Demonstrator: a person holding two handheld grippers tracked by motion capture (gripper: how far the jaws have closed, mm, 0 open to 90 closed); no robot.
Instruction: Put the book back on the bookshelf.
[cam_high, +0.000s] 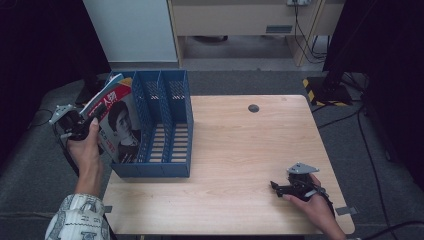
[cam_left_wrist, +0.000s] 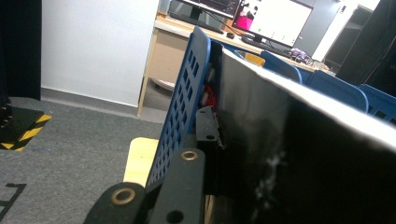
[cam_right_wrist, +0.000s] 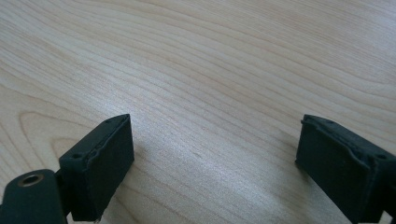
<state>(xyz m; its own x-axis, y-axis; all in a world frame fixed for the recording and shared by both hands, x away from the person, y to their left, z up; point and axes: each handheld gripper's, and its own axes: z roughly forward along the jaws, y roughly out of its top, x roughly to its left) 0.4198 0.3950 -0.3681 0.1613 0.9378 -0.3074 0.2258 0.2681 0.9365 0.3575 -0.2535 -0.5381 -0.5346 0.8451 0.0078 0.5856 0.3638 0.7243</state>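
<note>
My left gripper (cam_high: 92, 125) is clamped on a glossy magazine (cam_high: 120, 125), its cover showing a portrait and red lettering. The magazine leans in the leftmost slot of the blue perforated plastic file rack (cam_high: 165, 125) at the table's left. My right gripper (cam_high: 280, 189) rests near right on the pale wood-grain table (cam_high: 240, 150), jaws spread wide with nothing between them.

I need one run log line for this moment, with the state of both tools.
left tool: shut on magazine at blue file rack | right tool: open, on table
</note>
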